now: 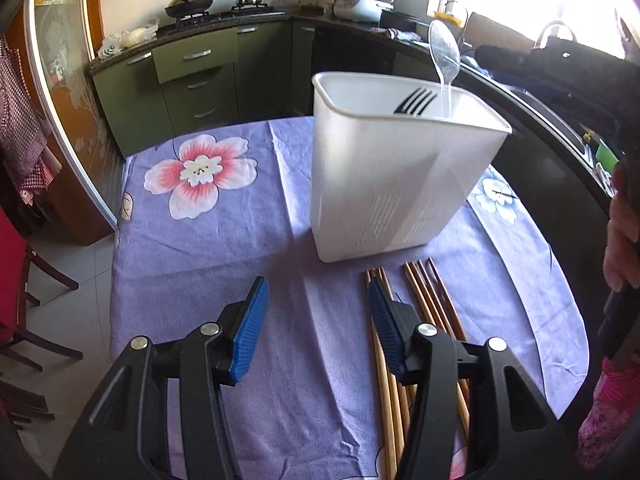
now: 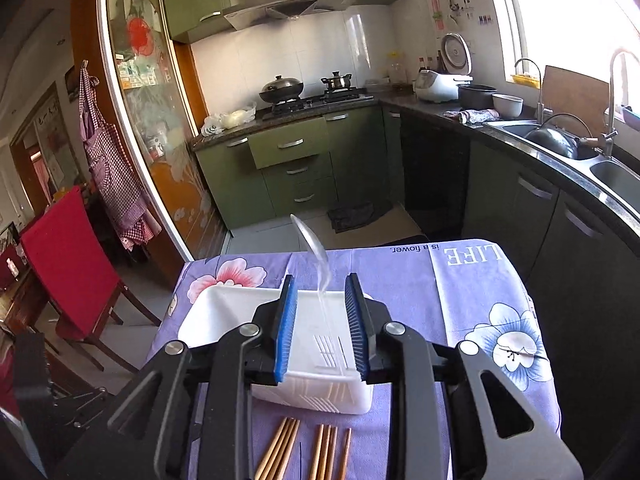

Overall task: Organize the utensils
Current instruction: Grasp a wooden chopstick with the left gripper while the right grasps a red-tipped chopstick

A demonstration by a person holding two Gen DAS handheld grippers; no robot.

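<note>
Your worktop [image 1: 208, 248], purple floral cloth: open left half. White plastic utensil caddy [image 1: 384, 184] upright, holding clear plastic spoon [image 1: 443, 50] and black fork [image 1: 414, 101]. Wooden chopsticks [image 1: 436, 300] beside its base. Left gripper [image 1: 316, 300] jaws wide, empty; right gripper [image 2: 320, 300] jaws apart around spoon handle, not pressing.

White plastic caddy [image 1: 380, 184] upright, clear spoon [image 1: 443, 54] and black fork [image 1: 416, 101] inside; wooden chopsticks [image 1: 430, 300] flat beside it.

Readable text: "LIFE" and "is a flower." printed in white, upside down in the right wrist view, on the cloth [image 2: 472, 280], beyond the bin [image 2: 224, 308]. Hood badge illegible.
</note>
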